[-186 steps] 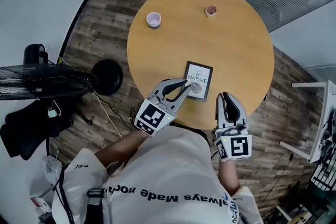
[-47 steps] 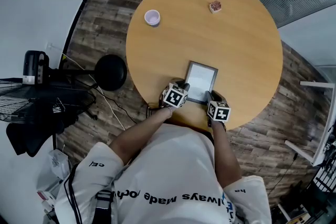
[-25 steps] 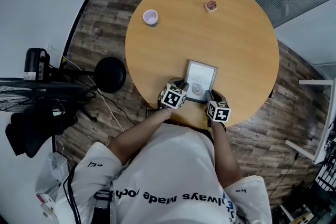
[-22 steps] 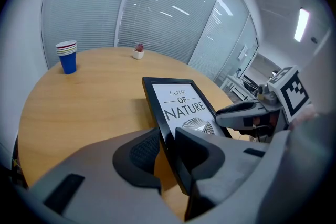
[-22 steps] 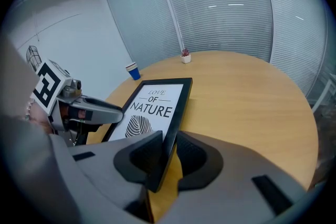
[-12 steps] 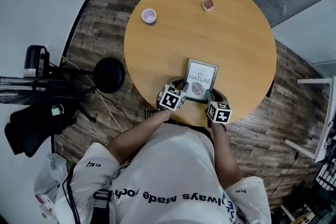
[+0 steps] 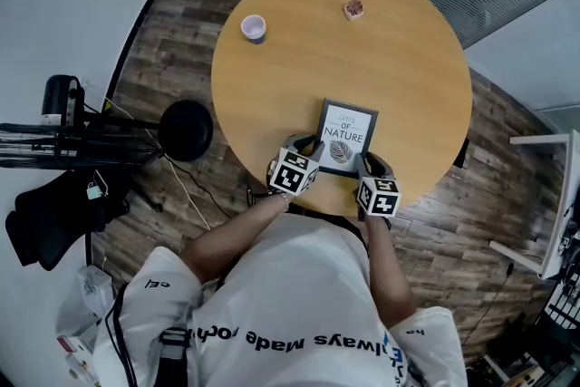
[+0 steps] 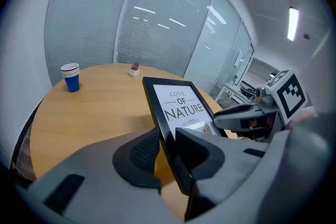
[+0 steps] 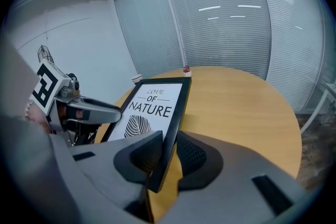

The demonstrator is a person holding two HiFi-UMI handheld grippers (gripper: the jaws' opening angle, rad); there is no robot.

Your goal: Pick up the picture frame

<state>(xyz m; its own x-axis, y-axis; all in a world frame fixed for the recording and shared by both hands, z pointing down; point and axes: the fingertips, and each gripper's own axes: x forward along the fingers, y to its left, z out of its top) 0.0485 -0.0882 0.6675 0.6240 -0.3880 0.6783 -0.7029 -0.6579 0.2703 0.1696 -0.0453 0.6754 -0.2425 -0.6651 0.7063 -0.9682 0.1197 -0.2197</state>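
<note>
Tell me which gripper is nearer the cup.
Left. The left gripper grips the picture frame's edge on the cup's side; the right gripper grips the opposite edge, farther away.

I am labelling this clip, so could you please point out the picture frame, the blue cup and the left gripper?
picture frame [image 7: 346, 136]: head view, on its printed sheet.
blue cup [image 8: 71, 83]: left gripper view, on its blue wall.
left gripper [image 8: 167, 139]: left gripper view, midway between its fingertips.
</note>
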